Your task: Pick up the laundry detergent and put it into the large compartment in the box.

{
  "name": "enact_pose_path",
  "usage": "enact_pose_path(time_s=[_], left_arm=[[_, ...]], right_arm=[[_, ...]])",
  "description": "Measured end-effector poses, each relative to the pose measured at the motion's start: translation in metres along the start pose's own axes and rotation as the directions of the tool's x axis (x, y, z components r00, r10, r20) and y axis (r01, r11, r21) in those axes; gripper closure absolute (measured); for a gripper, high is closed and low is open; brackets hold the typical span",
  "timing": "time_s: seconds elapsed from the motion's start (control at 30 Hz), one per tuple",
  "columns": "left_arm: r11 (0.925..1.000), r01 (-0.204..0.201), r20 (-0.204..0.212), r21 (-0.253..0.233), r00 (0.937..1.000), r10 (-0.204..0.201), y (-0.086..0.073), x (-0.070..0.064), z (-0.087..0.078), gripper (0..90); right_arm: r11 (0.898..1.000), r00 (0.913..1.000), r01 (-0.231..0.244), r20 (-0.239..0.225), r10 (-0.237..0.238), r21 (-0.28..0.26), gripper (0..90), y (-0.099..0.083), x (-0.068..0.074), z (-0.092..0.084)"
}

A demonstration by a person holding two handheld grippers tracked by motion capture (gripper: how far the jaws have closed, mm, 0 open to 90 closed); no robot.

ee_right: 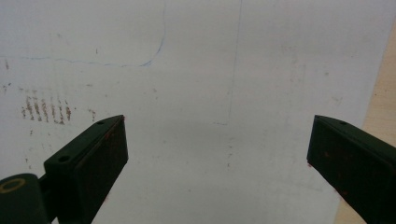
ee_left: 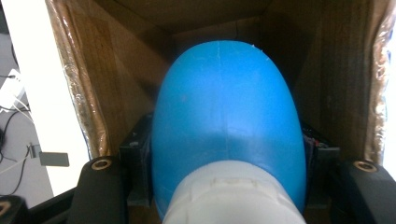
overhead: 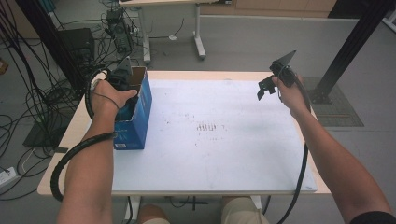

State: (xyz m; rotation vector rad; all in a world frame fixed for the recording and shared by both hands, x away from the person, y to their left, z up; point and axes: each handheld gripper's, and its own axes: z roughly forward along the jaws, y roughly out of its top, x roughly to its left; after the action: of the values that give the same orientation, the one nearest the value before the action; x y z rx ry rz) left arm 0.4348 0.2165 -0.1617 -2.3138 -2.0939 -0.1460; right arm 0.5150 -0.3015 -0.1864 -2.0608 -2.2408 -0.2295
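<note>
A blue bottle (ee_left: 224, 126) with a white cap (ee_left: 233, 196) lies at centre frame in the left gripper view, inside the open box (overhead: 140, 112) at the table's (overhead: 210, 158) left edge, and the left gripper (ee_left: 226, 186) pinches its lower body just above the cap. The smooth, rounded plastic looks light, fairly stiff and slippery, so the narrower part near the cap is probably the surest hold. At upper right of the high view the right gripper (overhead: 267, 88) hangs spread and empty over the white sheet (ee_right: 210, 84).

No text, brand or number can be read anywhere. The blue box (overhead: 135, 116) carries a small pale label near its lower corner (too blurred to make out). The white sheet (ee_right: 261, 70) bears only scribbled marks, no letters.
</note>
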Motion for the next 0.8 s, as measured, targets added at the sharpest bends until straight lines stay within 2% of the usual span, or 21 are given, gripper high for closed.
enact_pose_path(time_s=[0.5, 0.8], left_arm=[[1.0, 0.008, 0.002, 0.001, 1.0, -0.008, 0.0002, 0.0012, 0.0006, 37.2], [0.9999, 0.013, 0.001, 0.003, 0.9999, -0.013, 0.0016, 0.0011, 0.001, 37.2]], right_arm=[[1.0, 1.0, 0.0, -0.002, 0.0, -0.001, 5.2, -0.0001, 0.0009, 0.0], [1.0, 1.0, -0.007, -0.005, 0.007, -0.007, 5.2, -0.0022, -0.0034, -0.0025]])
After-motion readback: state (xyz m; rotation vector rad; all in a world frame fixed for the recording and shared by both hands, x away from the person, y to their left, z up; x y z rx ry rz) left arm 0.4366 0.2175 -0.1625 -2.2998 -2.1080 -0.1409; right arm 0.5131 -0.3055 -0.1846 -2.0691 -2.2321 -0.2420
